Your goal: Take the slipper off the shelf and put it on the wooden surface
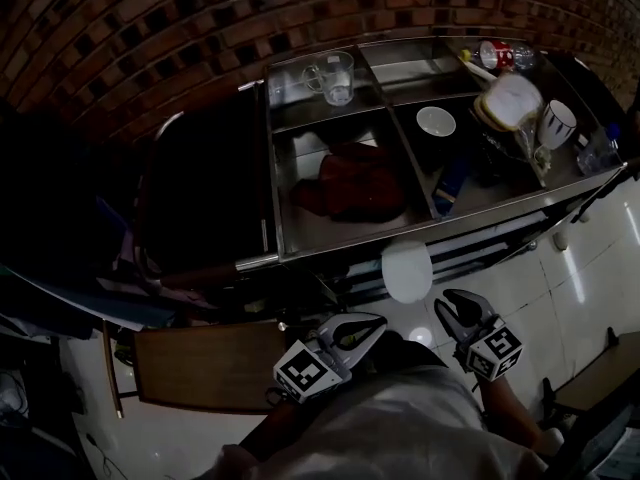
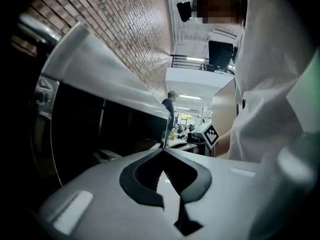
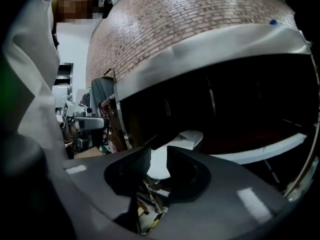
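Brick wall backs the dim corner where you work. Your right gripper (image 3: 157, 156) stands with its jaws apart and nothing pressed between them. It is aimed at a pale shape that I take to be the slipper (image 3: 190, 137). Your left gripper (image 2: 163, 154) is closed tip to tip on nothing. From the head view both tools hang low by your body, and the slipper (image 1: 406, 271) still pokes out from under the front rim of the metal shelf (image 1: 340, 246). The wooden surface (image 1: 205, 365) sits well apart at lower left, bare. Nothing is done yet: the grasp, lift, carry and placing are all left.
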Demonstrator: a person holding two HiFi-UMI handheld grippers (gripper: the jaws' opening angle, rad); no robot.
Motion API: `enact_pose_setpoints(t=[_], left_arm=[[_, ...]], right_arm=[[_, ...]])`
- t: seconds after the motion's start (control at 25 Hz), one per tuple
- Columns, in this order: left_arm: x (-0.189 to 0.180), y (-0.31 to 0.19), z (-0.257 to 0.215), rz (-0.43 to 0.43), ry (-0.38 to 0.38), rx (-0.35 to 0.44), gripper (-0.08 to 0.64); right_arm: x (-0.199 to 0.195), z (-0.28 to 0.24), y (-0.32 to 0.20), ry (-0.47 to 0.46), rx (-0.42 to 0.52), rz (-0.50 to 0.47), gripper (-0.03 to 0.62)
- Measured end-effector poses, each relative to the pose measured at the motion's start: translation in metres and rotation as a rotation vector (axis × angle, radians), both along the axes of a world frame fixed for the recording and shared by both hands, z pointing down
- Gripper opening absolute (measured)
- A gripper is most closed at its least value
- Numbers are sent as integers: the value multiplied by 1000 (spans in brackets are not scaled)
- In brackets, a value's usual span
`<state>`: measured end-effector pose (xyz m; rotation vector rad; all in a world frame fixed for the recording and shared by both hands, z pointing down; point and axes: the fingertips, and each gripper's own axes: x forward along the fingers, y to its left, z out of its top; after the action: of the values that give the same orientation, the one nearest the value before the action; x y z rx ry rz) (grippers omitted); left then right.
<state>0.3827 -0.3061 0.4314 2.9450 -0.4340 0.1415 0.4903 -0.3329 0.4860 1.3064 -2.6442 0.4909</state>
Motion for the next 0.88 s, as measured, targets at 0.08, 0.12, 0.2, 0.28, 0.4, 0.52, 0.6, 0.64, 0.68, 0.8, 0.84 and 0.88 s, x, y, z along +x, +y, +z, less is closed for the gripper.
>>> enact_pose_setpoints(t=[0.08, 0.12, 0.2, 0.28, 0.4, 0.52, 0.6, 0.64, 0.68, 0.8, 0.84, 0.88], left_arm=[[5, -7, 15, -10, -23, -16, -8], [7, -11, 17, -19, -23, -22, -8], [7, -20, 19, -36, -17, -29, -8], [6, -29, 24, -54, -21, -31, -8], [7, -41, 37, -74, -37, -30, -8], [14, -51, 47, -89, -23, -30, -8], [19, -55, 53, -95, -10, -29, -8], [22, -56, 57, -95, -12, -28, -8], [24, -57, 62, -92, -17, -26, -8], [33, -58, 74, -81, -37, -28, -8], [34, -59, 77, -84, -36, -30, -8], [35, -60, 78, -89, -32, -32, -8]], right_arm=[[8, 18, -8, 2, -40, 4, 110], [10, 24, -12, 1, -52, 0, 120], [10, 33, -21, -3, -70, -19, 124], [6, 41, -30, -10, -83, -41, 127], [-1, 52, -39, -7, -88, -65, 132], [1, 59, -46, 10, -76, -87, 141], [8, 64, -49, 6, -77, -88, 147], [10, 67, -51, -3, -80, -86, 152], [12, 69, -52, -17, -86, -86, 155], [10, 73, -52, -64, -113, -110, 170], [9, 74, -53, -77, -121, -116, 172], [8, 75, -54, -89, -130, -120, 175]])
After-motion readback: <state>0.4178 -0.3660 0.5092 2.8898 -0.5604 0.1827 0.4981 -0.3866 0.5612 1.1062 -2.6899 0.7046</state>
